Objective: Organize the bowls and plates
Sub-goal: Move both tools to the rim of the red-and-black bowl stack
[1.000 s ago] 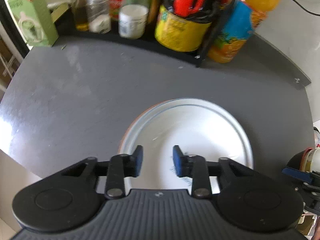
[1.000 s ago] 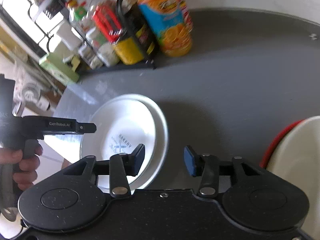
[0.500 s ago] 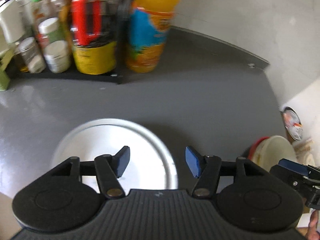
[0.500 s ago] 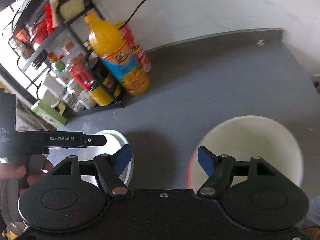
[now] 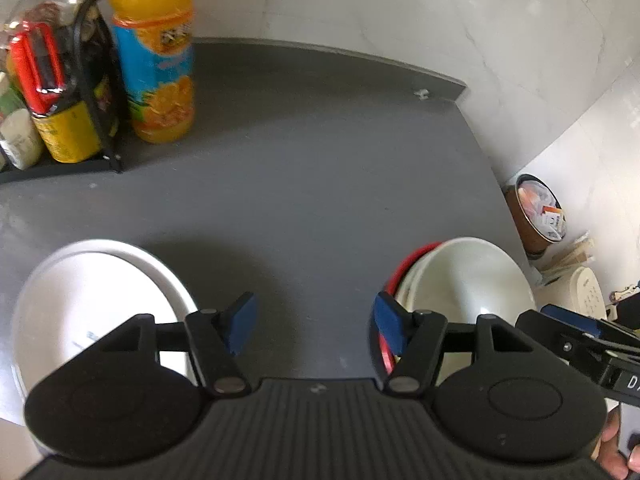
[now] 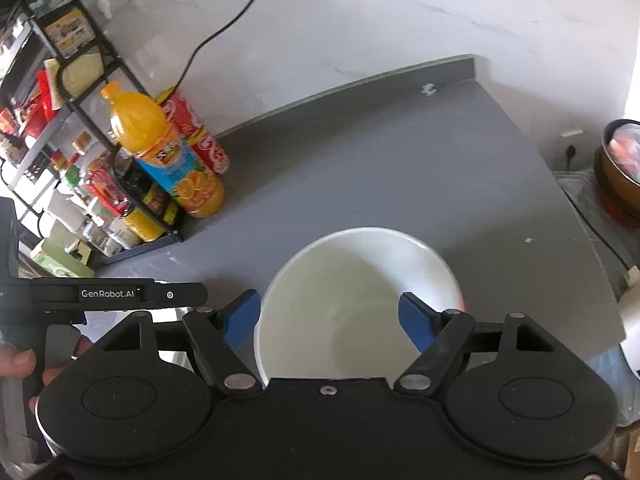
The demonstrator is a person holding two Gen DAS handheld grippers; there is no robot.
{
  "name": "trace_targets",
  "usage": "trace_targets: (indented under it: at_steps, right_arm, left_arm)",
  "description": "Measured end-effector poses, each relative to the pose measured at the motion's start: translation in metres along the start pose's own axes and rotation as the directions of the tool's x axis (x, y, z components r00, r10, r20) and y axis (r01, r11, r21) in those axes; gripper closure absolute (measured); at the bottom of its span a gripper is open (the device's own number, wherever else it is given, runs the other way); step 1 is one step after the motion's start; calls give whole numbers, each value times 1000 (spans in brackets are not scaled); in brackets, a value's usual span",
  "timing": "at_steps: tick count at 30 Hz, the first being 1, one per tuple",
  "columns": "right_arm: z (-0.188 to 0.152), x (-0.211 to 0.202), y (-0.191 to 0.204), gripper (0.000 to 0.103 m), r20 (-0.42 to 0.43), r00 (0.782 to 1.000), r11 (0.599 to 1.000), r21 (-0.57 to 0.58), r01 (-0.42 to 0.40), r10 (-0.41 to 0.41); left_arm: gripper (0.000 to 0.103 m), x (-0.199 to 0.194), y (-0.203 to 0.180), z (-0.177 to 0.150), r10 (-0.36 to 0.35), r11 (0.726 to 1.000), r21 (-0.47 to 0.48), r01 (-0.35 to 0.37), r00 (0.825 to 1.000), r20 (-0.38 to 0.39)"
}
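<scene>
Left wrist view: grey table (image 5: 320,184) fills the frame. White plates (image 5: 96,300) lie stacked at its near left; white bowl (image 5: 468,280) sits nested in a red-rimmed one at near right, well apart. Juice bottle (image 5: 154,60) stands at the back left beside a rack (image 5: 92,80). Left claw (image 5: 314,322) spread wide over bare table between plates and bowl, empty. Right claw (image 6: 330,318) also wide, one pad outside the bowl's left rim, the other over its inside.
</scene>
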State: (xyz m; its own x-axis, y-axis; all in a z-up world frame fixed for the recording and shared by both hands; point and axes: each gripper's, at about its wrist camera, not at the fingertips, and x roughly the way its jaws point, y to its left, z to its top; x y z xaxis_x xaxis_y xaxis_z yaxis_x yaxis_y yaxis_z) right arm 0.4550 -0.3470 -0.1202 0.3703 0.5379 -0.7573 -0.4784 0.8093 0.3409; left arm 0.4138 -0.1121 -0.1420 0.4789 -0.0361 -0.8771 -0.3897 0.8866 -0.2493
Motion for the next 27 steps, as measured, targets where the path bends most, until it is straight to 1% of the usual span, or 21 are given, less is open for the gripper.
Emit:
trace_targets:
  at_steps: [4,8,11,13,15,19,22,23,26,27]
  right_arm:
    - [-2,-1,-16,28,-2,1000,1000,17,23,-23]
    - [-7,3,-34,28,-17,998,997,52,54,-54]
    - [-12,8,-48,28,-42,998,995,89,52,-49]
    - [-15,13,-55,28,-60,997,992,112,51,-44]
    - [-16,18,-60,30,-78,996,990,127,54,-44]
    - [-20,30,-66,37,-119,992,989,139,52,-35]
    - [-21,38,-68,41,-141,990,988,147,42,-21]
    - [-22,40,-69,43,-150,989,988,152,38,-15]
    - [-25,48,-73,45,-171,985,986,165,39,-10]
    - [-26,51,-75,47,-178,984,984,174,40,-8]
  left_arm:
    - [40,10,-11,-1,-16,999,-38,15,1000,-26]
    - [40,22,-22,-4,-11,999,-35,9,999,-46]
    - [40,32,-26,-5,-8,999,-45,5,998,-61]
    - [40,35,-29,-7,-9,999,-52,6,999,-46]
    - [40,39,-31,-9,-22,998,-59,19,999,-36]
    - [41,50,-34,-15,-9,996,-88,4,999,-45]
    - [46,59,-36,-18,-12,992,-123,5,998,-57]
    - [49,62,-35,-20,-12,991,-132,4,998,-57]
    - [56,71,-35,-24,5,991,-130,-12,998,-57]
    - [61,73,-34,-25,-9,990,-142,1,998,-57]
